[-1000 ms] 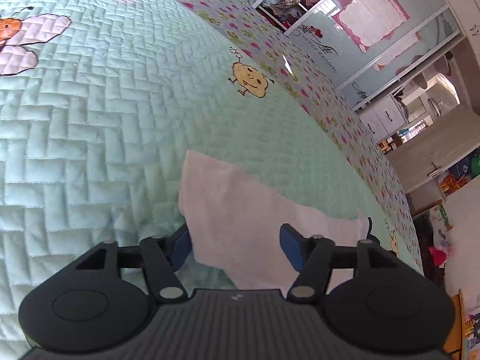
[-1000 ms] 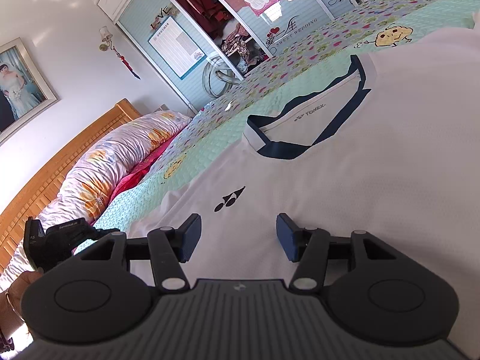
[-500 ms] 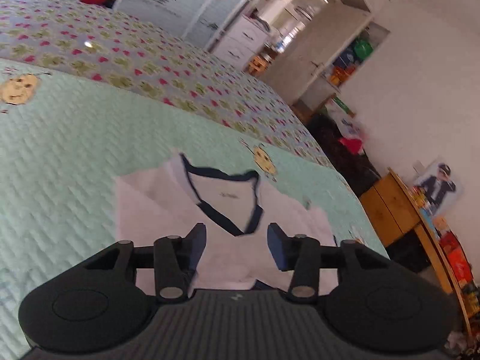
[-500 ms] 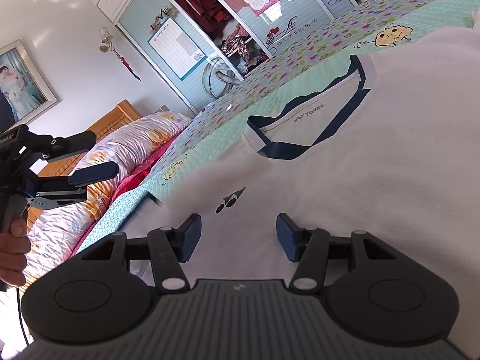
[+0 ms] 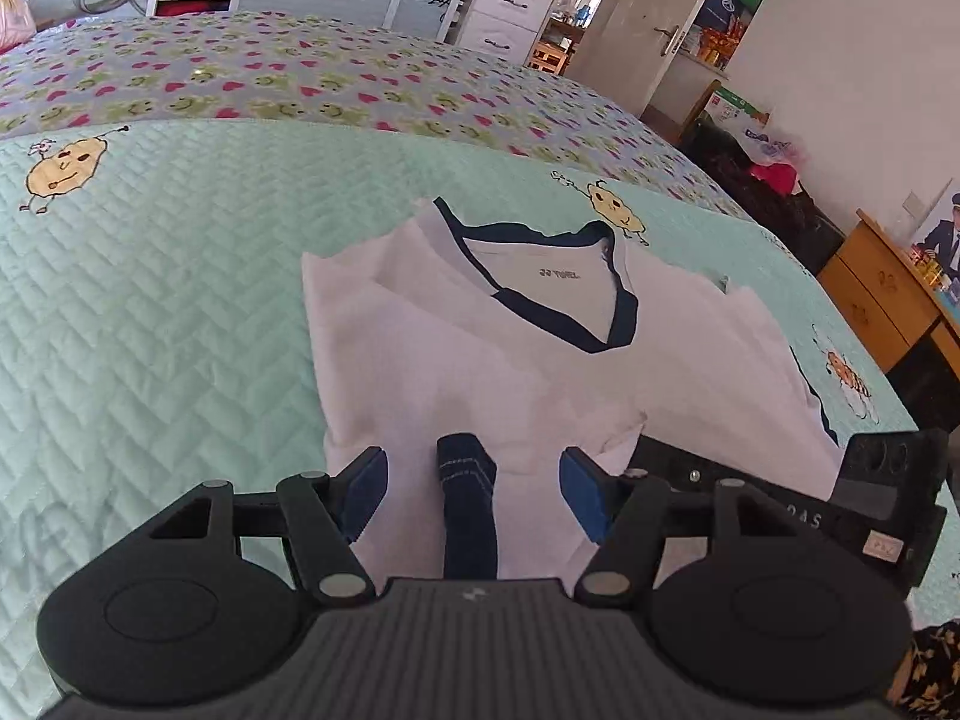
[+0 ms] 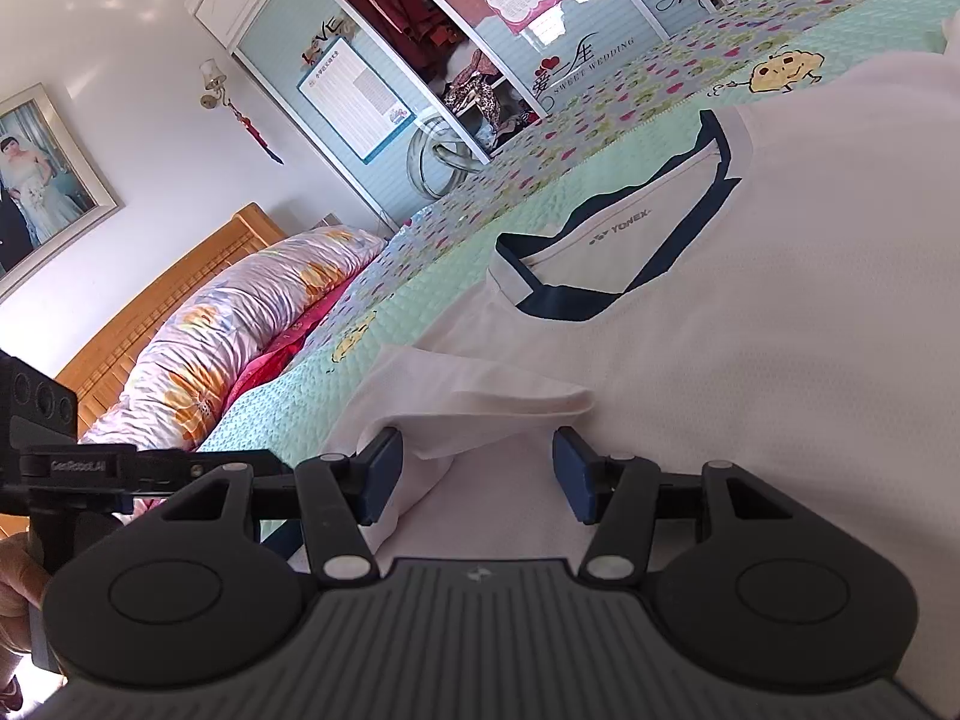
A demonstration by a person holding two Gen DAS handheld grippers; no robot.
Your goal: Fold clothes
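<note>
Both claws gape empty: left claw straddles the white shirt's folded sleeve, right claw beside.

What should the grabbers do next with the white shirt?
Probably fold the other sleeve in. The shirt lies collar-up on the bed, and one sleeve is already turned onto its front. The left gripper and right gripper have open jaws holding nothing, so the right one could pinch that far sleeve.
</note>
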